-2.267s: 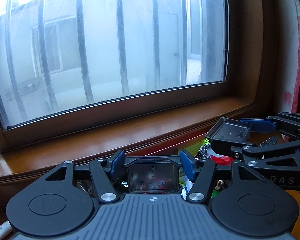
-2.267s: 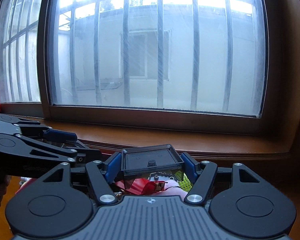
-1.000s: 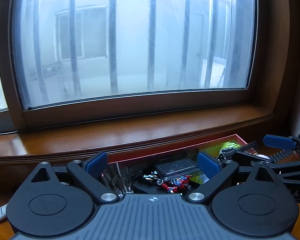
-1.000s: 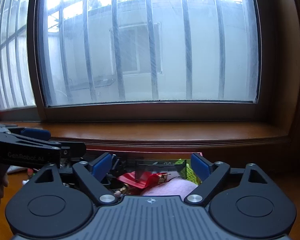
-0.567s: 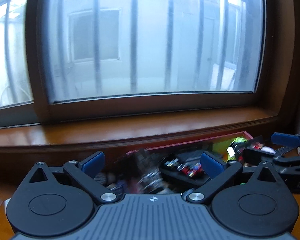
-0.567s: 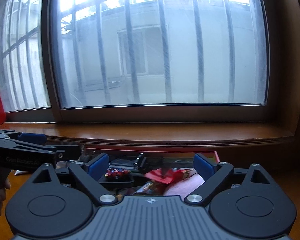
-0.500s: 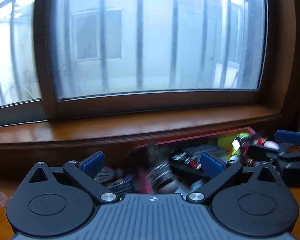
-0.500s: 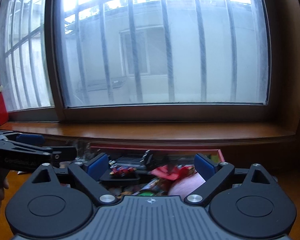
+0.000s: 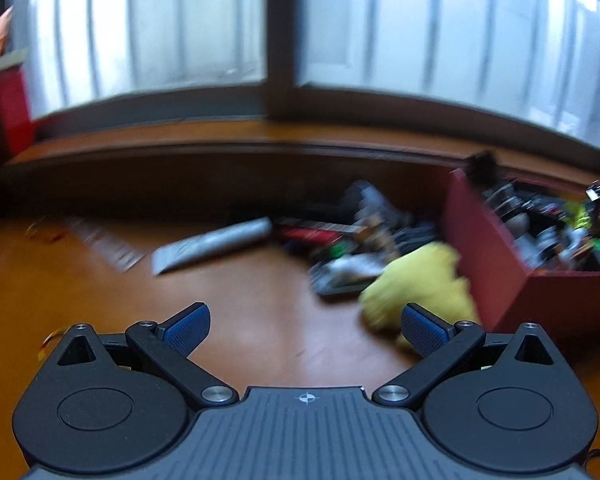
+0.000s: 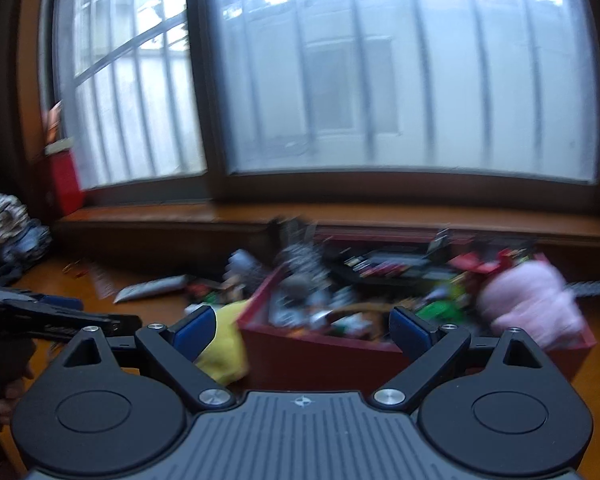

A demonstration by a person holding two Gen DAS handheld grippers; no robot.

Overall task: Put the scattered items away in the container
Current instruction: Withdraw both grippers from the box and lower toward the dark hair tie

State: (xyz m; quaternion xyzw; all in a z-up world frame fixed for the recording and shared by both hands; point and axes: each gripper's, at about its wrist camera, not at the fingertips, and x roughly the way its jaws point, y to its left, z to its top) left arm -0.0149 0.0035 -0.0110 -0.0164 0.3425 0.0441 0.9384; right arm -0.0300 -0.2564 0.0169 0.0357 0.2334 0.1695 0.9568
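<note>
Red box [image 9: 496,264] stands on the wooden table [image 9: 80,280] below the window sill, crammed with small mixed items. Most contents are blurred beyond identification. A pink soft item [image 10: 532,300] sits at the box's right end, rising above the rim.

Outside the box, a yellow soft item [image 9: 420,288] lies against its left wall. Beyond it, a loose pile [image 9: 364,236] of dark and coloured objects remains on the table near the sill, individual pieces indistinct. A grey tube [image 9: 212,244] lies flat to the left of the pile, apart from it.

Left gripper [image 9: 305,326]: fingers spread wide, nothing between them, bare table ahead.

Right gripper [image 10: 302,330]: fingers spread wide, nothing held, near wall of the box directly ahead. Left gripper also visible at the left edge of the right wrist view [image 10: 56,316], with a hand [image 10: 4,376] behind it.
</note>
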